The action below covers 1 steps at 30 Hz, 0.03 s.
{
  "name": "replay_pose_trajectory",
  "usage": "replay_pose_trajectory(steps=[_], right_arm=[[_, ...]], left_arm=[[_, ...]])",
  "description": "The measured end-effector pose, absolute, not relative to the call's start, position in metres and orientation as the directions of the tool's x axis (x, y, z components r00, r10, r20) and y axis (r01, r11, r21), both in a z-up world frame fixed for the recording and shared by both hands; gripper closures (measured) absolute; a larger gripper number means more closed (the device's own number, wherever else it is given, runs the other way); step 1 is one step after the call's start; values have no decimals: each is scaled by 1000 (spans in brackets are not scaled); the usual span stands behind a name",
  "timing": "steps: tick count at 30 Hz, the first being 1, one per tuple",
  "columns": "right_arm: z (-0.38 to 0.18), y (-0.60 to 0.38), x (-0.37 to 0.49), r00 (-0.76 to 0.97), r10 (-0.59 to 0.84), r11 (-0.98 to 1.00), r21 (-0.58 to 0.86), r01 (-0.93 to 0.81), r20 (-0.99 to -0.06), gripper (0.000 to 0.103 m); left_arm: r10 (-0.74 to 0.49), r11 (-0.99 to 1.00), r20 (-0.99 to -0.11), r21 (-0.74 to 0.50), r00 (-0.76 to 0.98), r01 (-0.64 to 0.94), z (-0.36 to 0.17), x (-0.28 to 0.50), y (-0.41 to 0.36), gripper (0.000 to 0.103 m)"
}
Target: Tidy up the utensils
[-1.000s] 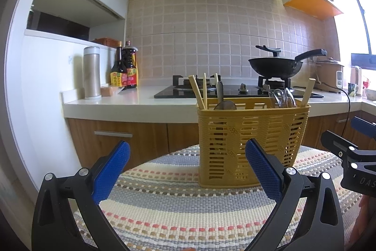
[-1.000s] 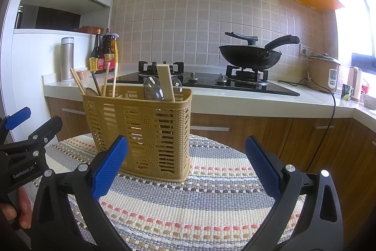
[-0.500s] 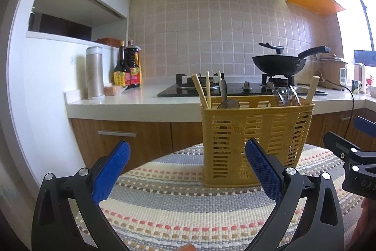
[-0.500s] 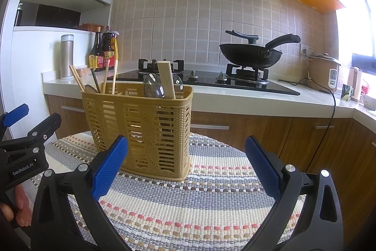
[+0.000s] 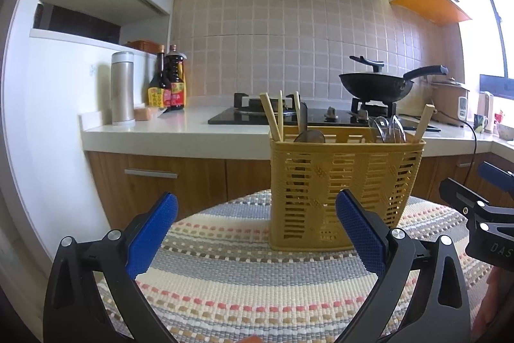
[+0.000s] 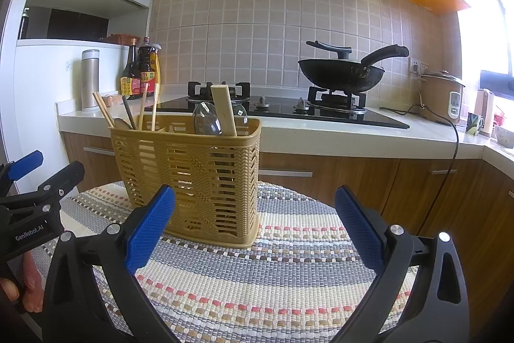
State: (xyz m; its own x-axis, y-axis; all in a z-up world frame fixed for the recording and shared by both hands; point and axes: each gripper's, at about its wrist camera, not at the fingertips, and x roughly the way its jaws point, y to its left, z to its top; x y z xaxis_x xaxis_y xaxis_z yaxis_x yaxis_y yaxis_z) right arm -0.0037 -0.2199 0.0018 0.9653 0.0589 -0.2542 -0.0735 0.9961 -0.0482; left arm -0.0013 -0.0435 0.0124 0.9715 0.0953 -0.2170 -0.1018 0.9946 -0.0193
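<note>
With the yellow basket (image 5: 345, 192) as the landmark, the left gripper (image 5: 257, 233) is hovering released in front of it and to its left, blue textured pads (image 5: 151, 235) spread wide and holding nothing. The basket, a slotted plastic caddy of woven-look lattice with compartments, is standing upright on a round woven mat (image 5: 244, 288) striped in grey, cream and pink. Only the left wrist view is showing the basket broadside: wooden chopsticks (image 5: 273, 118) and a dark spoon (image 5: 308, 135) are leaning in its left compartment, clear plastic spoons (image 5: 390, 129) and a flat wooden stick (image 5: 424, 122) in its right one. The right wrist view is showing it corner-on instead, the basket (image 6: 189, 176) sitting left of centre, the wooden stick (image 6: 224, 110) rising nearest with a clear spoon (image 6: 207, 121) beside it. Behind the basket a white bench (image 6: 321, 132) is carrying a steel flask (image 6: 90, 79), sauce bottles (image 6: 139, 74) and a black glass hob with a dark wok (image 6: 342, 73); a rice cooker (image 6: 441, 97) is standing far right of it. The right gripper (image 6: 255, 229) is hanging released to the basket's right, grasping nothing, one pad (image 6: 149, 229) overlapping the basket's lower front. At the far left edge this view is also catching the other black gripper body with fingers (image 6: 30, 285) of a person around its handle.
</note>
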Motion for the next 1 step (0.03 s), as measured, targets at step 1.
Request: replay_pose_trajectory(steps=[1], right_arm=[[2, -220, -4, 965, 60, 996, -48, -74, -254, 8]], left_arm=[[94, 994, -218, -27, 972, -102, 12, -1, -42, 7]])
